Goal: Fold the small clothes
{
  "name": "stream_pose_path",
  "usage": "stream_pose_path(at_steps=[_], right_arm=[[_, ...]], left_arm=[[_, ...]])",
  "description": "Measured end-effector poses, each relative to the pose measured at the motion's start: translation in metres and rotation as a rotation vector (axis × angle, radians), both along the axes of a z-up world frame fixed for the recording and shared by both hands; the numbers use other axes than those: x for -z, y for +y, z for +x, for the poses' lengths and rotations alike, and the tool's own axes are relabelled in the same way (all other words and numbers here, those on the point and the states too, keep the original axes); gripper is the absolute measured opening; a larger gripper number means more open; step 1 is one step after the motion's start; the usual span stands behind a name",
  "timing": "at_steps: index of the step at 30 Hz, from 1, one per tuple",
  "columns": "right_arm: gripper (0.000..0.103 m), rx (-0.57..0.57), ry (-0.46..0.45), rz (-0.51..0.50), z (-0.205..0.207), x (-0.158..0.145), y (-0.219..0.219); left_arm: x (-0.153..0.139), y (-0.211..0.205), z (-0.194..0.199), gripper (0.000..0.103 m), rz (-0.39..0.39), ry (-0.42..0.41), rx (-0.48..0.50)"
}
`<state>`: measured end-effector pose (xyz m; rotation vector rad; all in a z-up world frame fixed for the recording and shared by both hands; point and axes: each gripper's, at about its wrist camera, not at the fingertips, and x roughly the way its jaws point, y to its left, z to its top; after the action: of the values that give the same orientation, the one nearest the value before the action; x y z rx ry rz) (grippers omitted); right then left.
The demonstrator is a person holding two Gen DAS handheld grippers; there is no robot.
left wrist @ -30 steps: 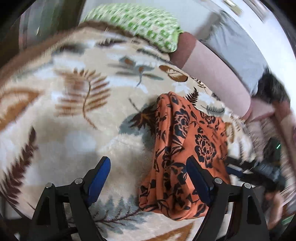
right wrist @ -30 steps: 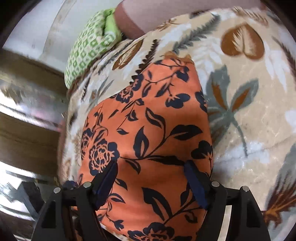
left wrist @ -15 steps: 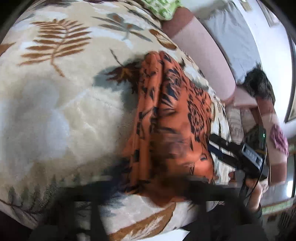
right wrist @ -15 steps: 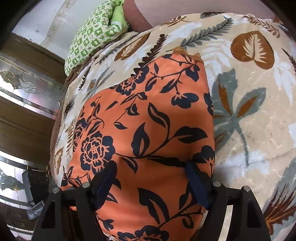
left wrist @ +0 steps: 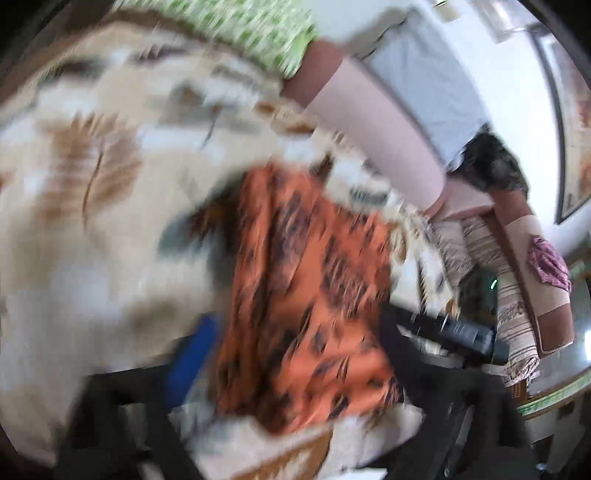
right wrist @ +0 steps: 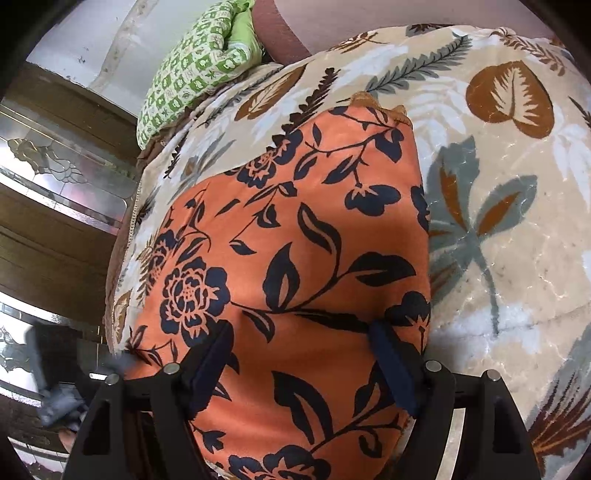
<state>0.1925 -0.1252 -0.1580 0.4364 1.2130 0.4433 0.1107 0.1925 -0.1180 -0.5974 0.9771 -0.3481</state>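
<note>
Looking along our right gripper (right wrist: 301, 363), we see its jaws spread wide, with the orange floral garment (right wrist: 295, 266) lying flat beneath and between them. Both dark blue pads (right wrist: 391, 369) sit over the near part of the cloth, but we cannot tell whether they press on it; nothing is pinched. The garment is folded into a tidy oblong running from 6 o'clock up toward 12 o'clock, its far edge ending in a small ruffled hem. It rests on a cream leaf-patterned blanket (right wrist: 509, 229) that covers the bed. At 11 o'clock a green checked pillow (right wrist: 195, 70) lies at the blanket's far end, and dark wood panelling with etched glass (right wrist: 55, 173) fills the 9 o'clock side.

Our left wrist view is badly smeared by motion. We make out the same garment (left wrist: 306, 295) from centre down to 6 o'clock on the blanket (left wrist: 92, 221), with the left gripper (left wrist: 288, 362) low in the picture. One blue pad (left wrist: 192, 354) shows at 7 o'clock just beside the cloth's left edge; the other finger is a dark blur at 4 o'clock, so the jaws look parted with the garment between them, though contact is impossible to judge. The right gripper (left wrist: 450, 332) appears as a black shape at 4 o'clock, by the garment's right edge. The pillow (left wrist: 251, 33) sits at 12 o'clock.
</note>
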Motion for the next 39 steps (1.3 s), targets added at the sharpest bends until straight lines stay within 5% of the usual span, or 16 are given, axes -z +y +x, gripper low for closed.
stream_pose_path(at_steps=[11, 12, 13, 14, 15, 18, 20, 24, 28, 32, 36, 39], right_arm=[[0.080, -0.012, -0.004, 0.035, 0.000, 0.001, -0.007], [0.080, -0.013, -0.003, 0.039, 0.001, 0.001, -0.008], [0.080, -0.014, -0.001, 0.044, 0.001, 0.002, -0.009], [0.080, -0.017, 0.000, 0.046, 0.002, 0.002, -0.010], [0.080, -0.021, 0.001, 0.046, 0.002, 0.002, -0.011], [0.080, -0.024, -0.002, 0.058, 0.001, 0.003, -0.012], [0.080, -0.023, 0.002, 0.057, 0.001, 0.002, -0.011], [0.080, -0.034, 0.010, 0.024, 0.001, -0.004, -0.007], [0.080, -0.014, -0.012, 0.064, -0.003, -0.024, -0.012], [0.080, -0.024, -0.068, 0.130, 0.005, -0.048, -0.009], [0.080, -0.086, -0.052, 0.263, 0.035, -0.049, 0.007], [0.080, 0.010, 0.067, 0.312, 0.067, -0.008, -0.011]], left_arm=[[0.041, -0.008, 0.108, 0.095, -0.123, 0.160, 0.091], [0.037, -0.011, 0.111, 0.082, -0.111, 0.135, 0.079], [0.031, -0.010, 0.108, 0.043, -0.092, 0.109, 0.075], [0.028, -0.012, 0.110, 0.021, -0.068, 0.100, 0.097], [0.026, -0.014, 0.112, 0.020, -0.044, 0.090, 0.111], [0.054, -0.013, 0.121, 0.021, 0.057, 0.145, 0.122], [0.066, -0.003, 0.127, 0.021, -0.017, 0.179, 0.122], [0.034, -0.013, 0.117, 0.023, 0.086, 0.116, 0.139], [-0.003, -0.007, 0.084, 0.052, 0.173, 0.015, 0.105], [-0.034, 0.000, 0.040, 0.054, 0.224, -0.079, 0.095], [-0.035, -0.012, 0.009, 0.056, 0.223, -0.104, 0.134], [-0.007, -0.033, 0.004, 0.056, 0.306, -0.055, 0.201]])
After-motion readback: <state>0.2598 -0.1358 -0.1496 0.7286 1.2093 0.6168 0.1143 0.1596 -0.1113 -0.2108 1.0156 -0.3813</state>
